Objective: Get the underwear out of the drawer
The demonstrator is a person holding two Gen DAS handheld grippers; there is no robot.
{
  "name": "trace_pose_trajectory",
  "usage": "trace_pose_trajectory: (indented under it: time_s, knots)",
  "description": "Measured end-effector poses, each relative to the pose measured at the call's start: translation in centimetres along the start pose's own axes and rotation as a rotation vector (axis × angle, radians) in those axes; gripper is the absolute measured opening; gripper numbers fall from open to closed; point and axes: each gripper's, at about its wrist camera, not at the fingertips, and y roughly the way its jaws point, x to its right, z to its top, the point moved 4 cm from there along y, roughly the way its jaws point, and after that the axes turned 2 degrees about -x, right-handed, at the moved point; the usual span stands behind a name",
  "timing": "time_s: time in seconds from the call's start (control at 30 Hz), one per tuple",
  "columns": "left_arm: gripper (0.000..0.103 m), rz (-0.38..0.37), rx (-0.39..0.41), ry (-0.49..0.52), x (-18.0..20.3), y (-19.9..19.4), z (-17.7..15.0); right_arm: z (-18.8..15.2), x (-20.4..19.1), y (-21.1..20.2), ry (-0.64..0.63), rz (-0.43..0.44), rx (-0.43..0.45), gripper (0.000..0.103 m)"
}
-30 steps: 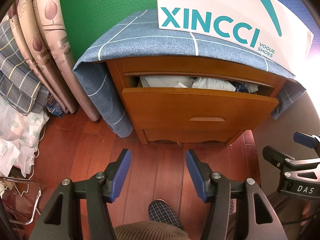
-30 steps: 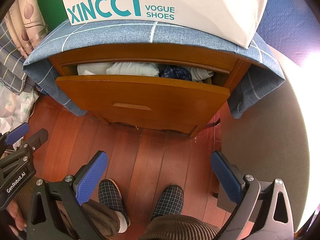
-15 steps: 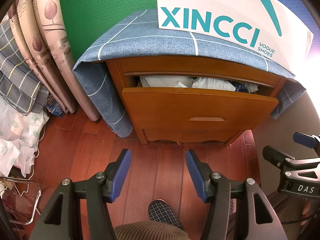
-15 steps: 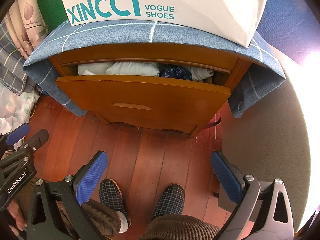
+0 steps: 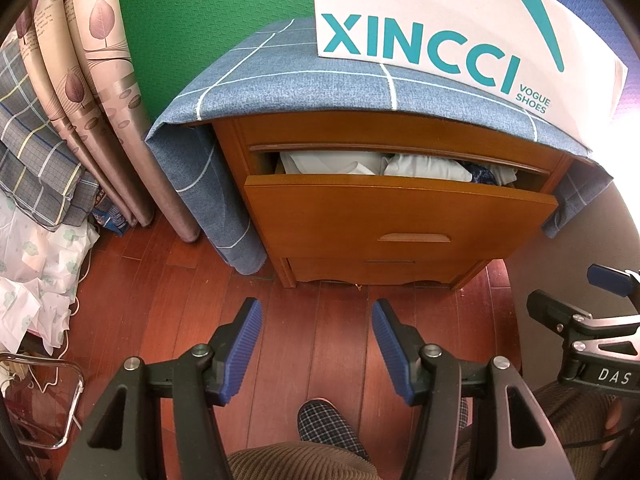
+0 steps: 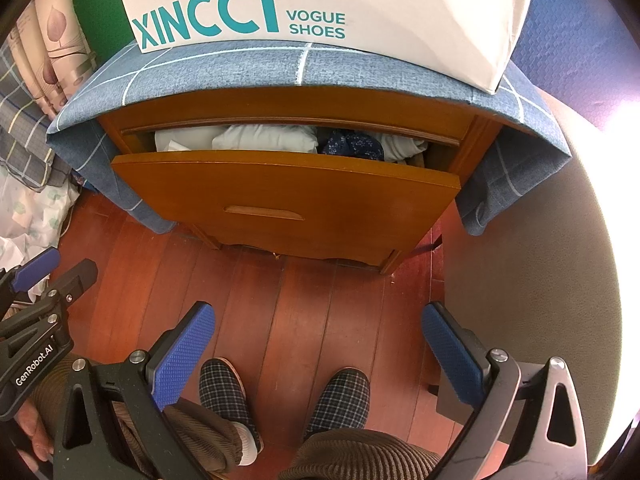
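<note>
Reddish wooden floorboards (image 5: 168, 280) are running beneath both cameras toward a small wooden cabinet (image 5: 400, 136) that is standing against a green wall (image 5: 208, 20). Over the cabinet's top a blue checked cloth (image 5: 280, 80) is hanging down on both sides, and a white shoe box (image 6: 360, 4) lettered in teal is sitting on it. The top drawer (image 6: 288, 192) is standing partly pulled out, and folded underwear is lying inside it: pale pieces (image 6: 264, 138) on the left and in the middle, and a dark blue patterned piece (image 6: 352, 146) toward the right, all showing just above the drawer front. The left gripper (image 5: 316, 344) is hovering low over the floor, well short of the drawer, with its blue-padded jaws spread apart and nothing between them. The right gripper (image 6: 318, 354) is hovering likewise near the person's checked slippers (image 6: 224, 384), its jaws standing wider still and holding nothing. Leaf-patterned curtains (image 5: 80, 72) are hanging at the far left, with a grey checked fabric (image 5: 36, 168) draping beside them and crumpled white cloth (image 5: 36, 276) lying on the floor below. On the right a plain grey surface (image 6: 532, 264) is rising beside the cabinet.
</note>
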Motion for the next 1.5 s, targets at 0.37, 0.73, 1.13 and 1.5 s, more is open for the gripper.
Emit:
trace_pose_trajectory:
  time_s: [0.37,0.73,1.13,1.5]
  knots:
    - [0.059,0.000,-0.001,-0.001,0.0,0.1,-0.1,0.0,0.0,0.0,0.002,0.002,-0.001,0.102]
    - [0.059,0.000,-0.013,-0.001,0.0,0.4,-0.3,-0.1,0.1,-0.1,0.016,0.016,-0.002,0.102]
    - [0.059,-0.045,-0.041,-0.060,-1.5,0.9,0.3,-0.1,0.9,-0.4,0.045,0.048,0.010,0.102]
    - [0.059,-0.394,-0.137,-0.587,-5.3,5.4,2.4,-0.2,3.8,-0.4,0.039,0.082,-0.038,0.102]
